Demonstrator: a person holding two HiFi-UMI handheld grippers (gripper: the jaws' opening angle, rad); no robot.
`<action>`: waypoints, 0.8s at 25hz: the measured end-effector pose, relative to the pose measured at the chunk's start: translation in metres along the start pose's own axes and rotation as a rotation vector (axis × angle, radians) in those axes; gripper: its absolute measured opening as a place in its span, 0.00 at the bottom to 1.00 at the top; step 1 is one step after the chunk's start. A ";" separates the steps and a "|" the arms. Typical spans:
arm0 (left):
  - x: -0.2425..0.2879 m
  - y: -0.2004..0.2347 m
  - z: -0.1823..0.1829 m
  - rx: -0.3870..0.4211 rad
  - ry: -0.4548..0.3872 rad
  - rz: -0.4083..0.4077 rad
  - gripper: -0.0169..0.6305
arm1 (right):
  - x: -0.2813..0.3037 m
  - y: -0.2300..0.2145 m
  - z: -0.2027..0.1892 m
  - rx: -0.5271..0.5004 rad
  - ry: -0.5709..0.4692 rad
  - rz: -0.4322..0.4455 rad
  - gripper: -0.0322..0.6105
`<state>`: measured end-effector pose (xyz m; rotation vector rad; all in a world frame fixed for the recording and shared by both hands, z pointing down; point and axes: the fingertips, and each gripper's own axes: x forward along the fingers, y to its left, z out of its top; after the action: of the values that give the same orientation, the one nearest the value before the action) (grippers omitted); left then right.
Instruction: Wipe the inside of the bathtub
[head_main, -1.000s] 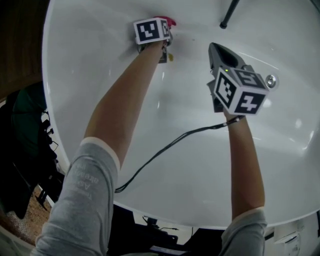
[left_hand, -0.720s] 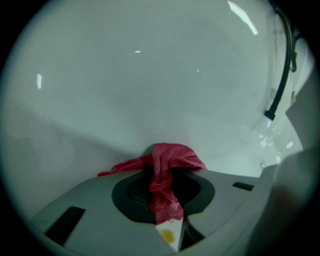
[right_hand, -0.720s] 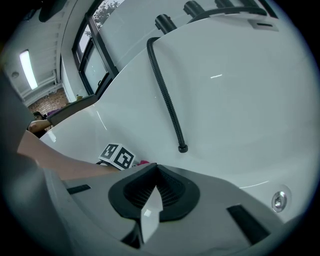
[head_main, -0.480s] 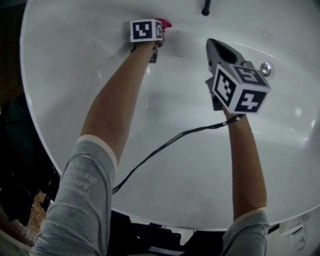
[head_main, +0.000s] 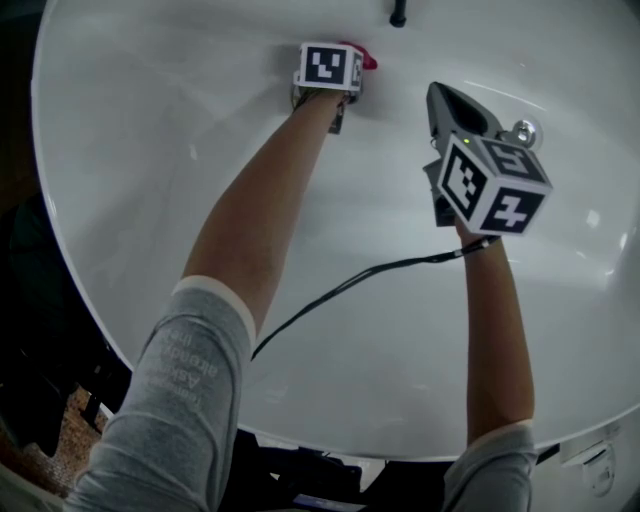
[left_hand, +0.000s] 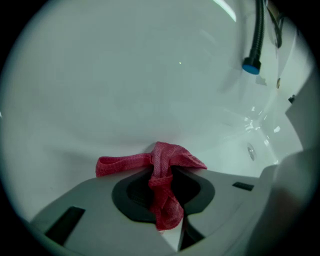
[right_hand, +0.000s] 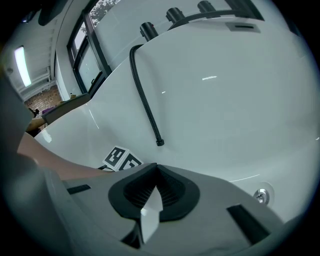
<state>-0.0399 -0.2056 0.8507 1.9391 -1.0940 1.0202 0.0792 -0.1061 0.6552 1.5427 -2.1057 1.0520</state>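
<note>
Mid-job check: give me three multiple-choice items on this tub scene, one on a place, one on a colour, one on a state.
1. Where is the red cloth?
A. over the drain
B. between the left tool's jaws, against the bathtub wall
C. on the floor outside the tub

2. What colour is the hose?
A. white
B. black
C. red

3. What state is the right tool in?
A. shut, empty
B. shut on the cloth
C. wide open round the hose

Answers:
1 B, the left gripper view shows the cloth pinched at the wall.
2 B, it hangs dark against the white tub.
3 A, its jaws meet with nothing between them.
</note>
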 end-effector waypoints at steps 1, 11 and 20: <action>-0.002 0.004 -0.007 0.022 0.036 0.056 0.15 | 0.000 0.001 -0.002 -0.001 0.003 0.003 0.06; 0.003 -0.011 -0.020 0.187 0.178 0.054 0.15 | -0.002 0.004 -0.004 0.006 0.006 0.013 0.06; -0.026 0.066 -0.044 0.480 0.396 0.166 0.15 | -0.006 0.005 0.006 0.003 -0.013 0.015 0.06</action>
<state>-0.1205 -0.1874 0.8602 1.8930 -0.8431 1.8027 0.0783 -0.1050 0.6457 1.5414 -2.1286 1.0536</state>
